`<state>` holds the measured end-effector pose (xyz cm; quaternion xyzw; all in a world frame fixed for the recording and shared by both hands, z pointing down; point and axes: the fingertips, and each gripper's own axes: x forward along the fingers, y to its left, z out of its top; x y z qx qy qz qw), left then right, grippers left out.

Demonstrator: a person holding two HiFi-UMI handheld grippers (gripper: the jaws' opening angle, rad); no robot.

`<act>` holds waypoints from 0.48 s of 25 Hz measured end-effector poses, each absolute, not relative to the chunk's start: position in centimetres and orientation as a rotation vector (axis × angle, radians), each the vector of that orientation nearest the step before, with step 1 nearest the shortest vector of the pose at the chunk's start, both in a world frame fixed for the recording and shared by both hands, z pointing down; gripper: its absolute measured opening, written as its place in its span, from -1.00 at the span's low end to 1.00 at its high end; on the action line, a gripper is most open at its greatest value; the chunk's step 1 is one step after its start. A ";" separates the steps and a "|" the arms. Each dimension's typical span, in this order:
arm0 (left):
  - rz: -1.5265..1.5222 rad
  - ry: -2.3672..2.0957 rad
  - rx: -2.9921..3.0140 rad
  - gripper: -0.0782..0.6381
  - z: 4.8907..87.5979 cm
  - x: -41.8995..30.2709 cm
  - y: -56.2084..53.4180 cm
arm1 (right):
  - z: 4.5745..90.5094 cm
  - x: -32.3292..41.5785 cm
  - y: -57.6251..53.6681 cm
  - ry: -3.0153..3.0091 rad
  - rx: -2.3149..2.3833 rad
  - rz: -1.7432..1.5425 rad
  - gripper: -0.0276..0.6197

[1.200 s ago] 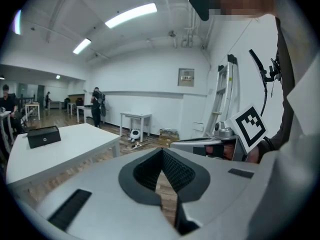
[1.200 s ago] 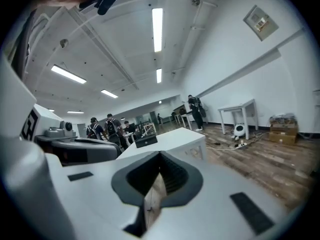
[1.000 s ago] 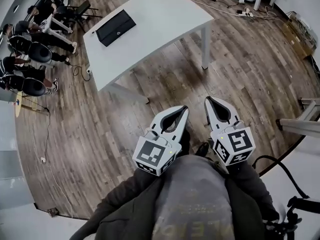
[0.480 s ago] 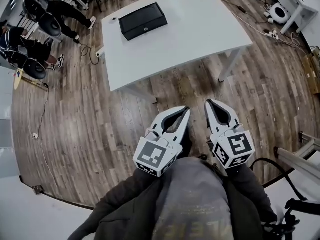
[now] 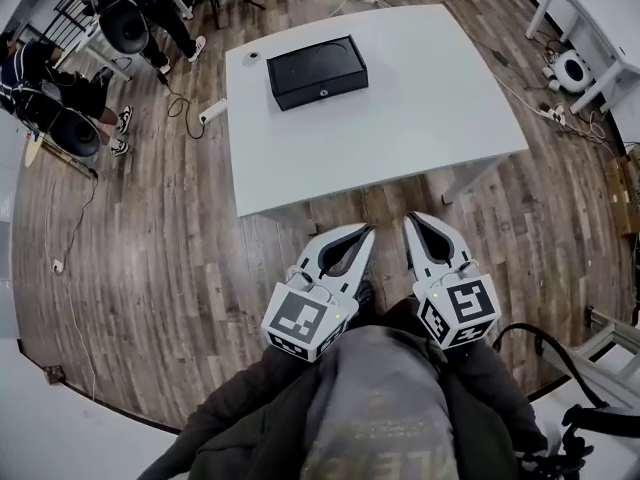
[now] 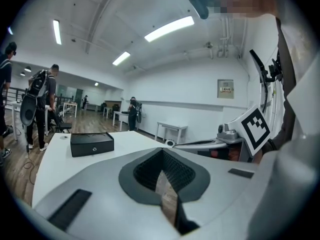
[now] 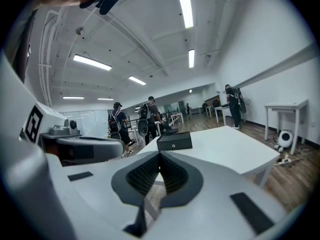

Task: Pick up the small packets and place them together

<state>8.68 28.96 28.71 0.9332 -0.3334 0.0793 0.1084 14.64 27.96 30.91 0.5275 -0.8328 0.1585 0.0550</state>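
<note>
The left gripper [image 5: 368, 231] and right gripper [image 5: 410, 219] are side by side, close to the person's chest. They point toward the desk [image 5: 420, 118] and sit over the wooden floor [image 5: 170, 268], just short of the desk's near edge. Each gripper's fingers are pressed together with nothing between them. A black box [image 5: 317, 70] lies flat near the desk's far left corner, with a small round thing [image 5: 249, 58] just beside it toward that corner. The packets cannot be made out in any view.
</note>
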 end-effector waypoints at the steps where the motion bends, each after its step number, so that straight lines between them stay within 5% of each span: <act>1: 0.234 -0.984 2.737 -0.77 28.9 8.5 28.8 | 30.9 14.5 27.6 -2.529 1.597 0.484 -0.90; 12: 0.243 -1.092 2.703 -0.77 28.8 8.0 22.1 | 30.6 14.0 20.3 -2.598 1.511 0.451 -0.90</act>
